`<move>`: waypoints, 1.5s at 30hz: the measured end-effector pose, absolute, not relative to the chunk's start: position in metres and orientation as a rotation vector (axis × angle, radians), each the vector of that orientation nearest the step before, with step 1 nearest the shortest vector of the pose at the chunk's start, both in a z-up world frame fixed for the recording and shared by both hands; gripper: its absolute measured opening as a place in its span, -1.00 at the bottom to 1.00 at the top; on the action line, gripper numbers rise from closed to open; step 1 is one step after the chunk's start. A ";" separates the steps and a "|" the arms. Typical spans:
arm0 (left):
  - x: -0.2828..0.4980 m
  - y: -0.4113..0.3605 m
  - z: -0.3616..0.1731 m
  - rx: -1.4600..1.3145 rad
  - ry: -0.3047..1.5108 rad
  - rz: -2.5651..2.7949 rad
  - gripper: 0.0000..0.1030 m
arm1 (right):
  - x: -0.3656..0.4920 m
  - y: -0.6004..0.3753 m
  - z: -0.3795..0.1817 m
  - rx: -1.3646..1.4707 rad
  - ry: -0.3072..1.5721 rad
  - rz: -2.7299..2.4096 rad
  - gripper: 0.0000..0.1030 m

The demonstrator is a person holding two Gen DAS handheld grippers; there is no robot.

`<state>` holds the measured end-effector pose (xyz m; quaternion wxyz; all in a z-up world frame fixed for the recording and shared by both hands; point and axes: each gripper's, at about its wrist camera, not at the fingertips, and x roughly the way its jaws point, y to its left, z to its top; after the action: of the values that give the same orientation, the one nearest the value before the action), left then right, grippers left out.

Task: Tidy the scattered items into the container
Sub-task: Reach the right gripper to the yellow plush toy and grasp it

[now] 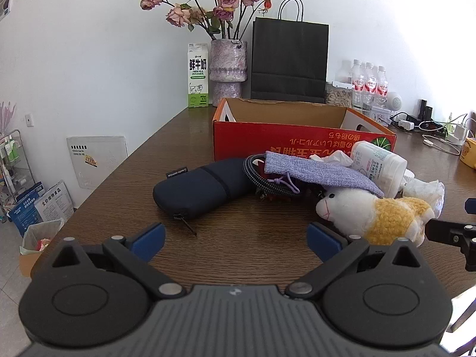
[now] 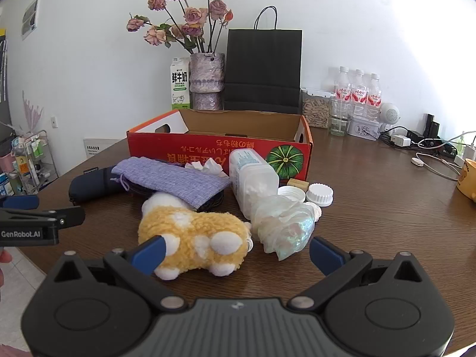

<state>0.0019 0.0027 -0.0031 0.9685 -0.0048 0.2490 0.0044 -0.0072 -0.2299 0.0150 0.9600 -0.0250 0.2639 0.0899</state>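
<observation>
An open red cardboard box (image 1: 297,144) (image 2: 208,151) stands on the brown table. In front of it lies a heap: a navy pouch (image 1: 196,189) (image 2: 89,183), a lilac cloth bag (image 1: 315,169) (image 2: 172,175), a white bottle on its side (image 1: 377,163) (image 2: 253,178), a yellow-and-white plush sheep (image 1: 374,217) (image 2: 193,238), a crumpled plastic wrap (image 2: 282,226) and white caps (image 2: 319,195). My left gripper (image 1: 236,239) is open and empty, just short of the pouch. My right gripper (image 2: 236,254) is open, its left finger beside the sheep's rear.
A vase of dried roses (image 1: 227,68), a milk carton (image 1: 197,74) and a black paper bag (image 1: 290,59) stand behind the box. Water bottles (image 2: 357,95), jars and cables (image 2: 428,148) line the back right. The table edge falls away at left.
</observation>
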 end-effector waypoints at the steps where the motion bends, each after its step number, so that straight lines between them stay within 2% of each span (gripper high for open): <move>1: 0.002 0.003 -0.003 -0.010 0.504 0.009 1.00 | -0.007 -0.230 0.015 -0.051 0.535 0.181 1.00; 29: 0.002 0.012 -0.009 -0.036 0.526 0.027 1.00 | -0.004 -0.223 0.010 -0.033 0.556 0.249 1.00; 45: 0.016 0.029 -0.023 -0.087 0.573 0.039 1.00 | 0.040 -0.199 -0.009 -0.011 0.607 0.323 1.00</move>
<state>0.0159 0.0291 -0.0227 0.9582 -0.0429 0.2823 0.0194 0.0395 -0.1994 -0.0086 0.9415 -0.0056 0.2975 0.1585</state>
